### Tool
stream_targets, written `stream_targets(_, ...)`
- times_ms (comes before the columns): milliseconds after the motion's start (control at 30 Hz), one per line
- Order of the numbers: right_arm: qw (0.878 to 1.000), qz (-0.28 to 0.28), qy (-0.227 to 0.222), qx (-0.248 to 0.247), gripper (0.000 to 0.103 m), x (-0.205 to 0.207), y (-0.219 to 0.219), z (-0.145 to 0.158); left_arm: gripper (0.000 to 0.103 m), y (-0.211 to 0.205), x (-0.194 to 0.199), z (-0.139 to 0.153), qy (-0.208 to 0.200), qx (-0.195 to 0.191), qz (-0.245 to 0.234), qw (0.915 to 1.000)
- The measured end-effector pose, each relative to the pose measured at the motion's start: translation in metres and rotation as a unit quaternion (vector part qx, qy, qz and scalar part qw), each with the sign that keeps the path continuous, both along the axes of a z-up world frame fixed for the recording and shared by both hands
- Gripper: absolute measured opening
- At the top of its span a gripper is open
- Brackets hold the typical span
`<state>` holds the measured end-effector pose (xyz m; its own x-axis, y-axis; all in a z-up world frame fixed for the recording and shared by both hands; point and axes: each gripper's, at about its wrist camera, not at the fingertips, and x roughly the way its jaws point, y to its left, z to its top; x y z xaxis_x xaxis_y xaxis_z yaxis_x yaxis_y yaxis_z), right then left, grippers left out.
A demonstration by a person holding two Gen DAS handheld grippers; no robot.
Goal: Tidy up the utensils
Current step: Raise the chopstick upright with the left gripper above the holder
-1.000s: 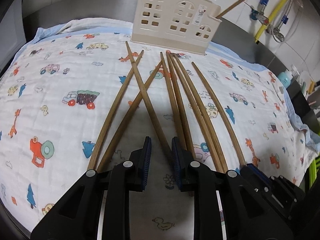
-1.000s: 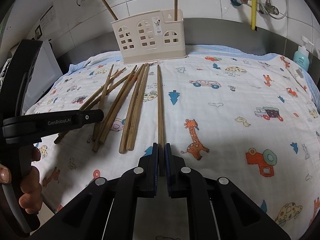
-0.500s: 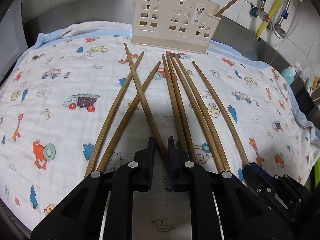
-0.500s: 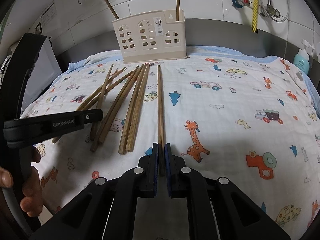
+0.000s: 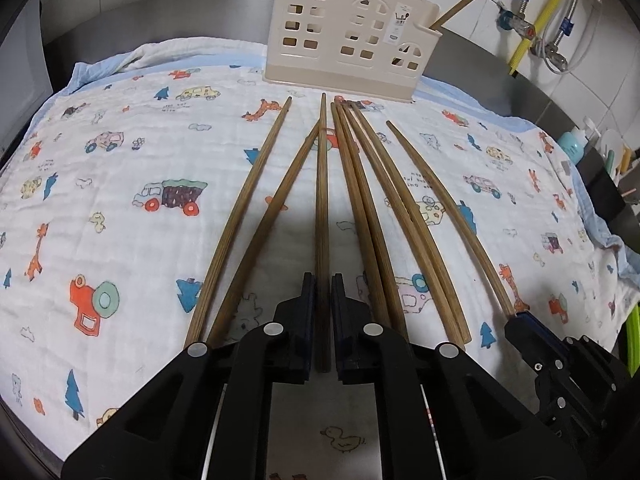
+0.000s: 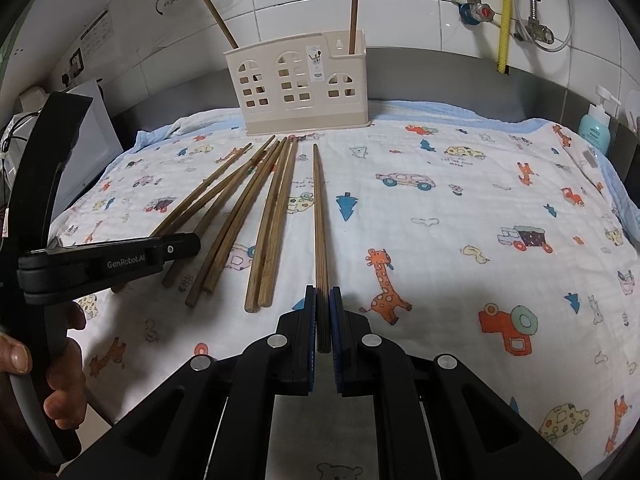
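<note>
Several brown wooden chopsticks lie on a cartoon-print cloth (image 5: 120,168) in front of a cream utensil holder (image 5: 344,36), which holds two chopsticks (image 6: 352,4). My left gripper (image 5: 322,280) is shut on one chopstick (image 5: 322,200) that points at the holder. My right gripper (image 6: 322,292) is shut on the rightmost chopstick (image 6: 319,208), also pointing at the holder (image 6: 298,80). The right gripper shows in the left wrist view (image 5: 524,326) at the lower right, and the left gripper in the right wrist view (image 6: 188,246) at the left.
Loose chopsticks (image 5: 400,216) lie fanned between the two held ones. A tiled wall with pipes and a yellow hose (image 6: 505,16) stands behind the holder. A teal soap bottle (image 6: 596,128) stands at the far right. A white appliance (image 6: 86,132) is at the left.
My left gripper has closed on a chopstick that lay crossed over others and turned it straight toward the holder. My right gripper has stayed shut on its chopstick and has lifted slightly.
</note>
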<state>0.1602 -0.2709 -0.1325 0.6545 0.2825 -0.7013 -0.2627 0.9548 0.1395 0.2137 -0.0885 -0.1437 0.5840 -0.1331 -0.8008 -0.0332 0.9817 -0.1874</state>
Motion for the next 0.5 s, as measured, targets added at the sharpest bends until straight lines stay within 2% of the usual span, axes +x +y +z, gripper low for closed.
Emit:
stream_targets(133,1.0,0.002,-0.003,0.0,0.007,-0.001,0.0,0.002,0.007,-0.001,-0.001,0.001,-0.003,0.009,-0.011,0.9999)
stream_targets(233,1.0,0.004,-0.021,-0.004,0.007,-0.005,0.0,0.016,0.006,0.006,-0.003,0.005,-0.004,-0.022,-0.021,0.9995)
stream_targets(400,0.999,0.008,-0.05,0.002,0.007,-0.008,-0.002,0.046,0.006,0.013,-0.015,0.025,-0.039,-0.019,-0.037,0.9984)
stream_targets(500,0.997,0.015,-0.074,0.004,0.007,-0.007,0.0,0.069,0.006,0.019,-0.024,0.045,-0.075,-0.016,-0.044,0.9961)
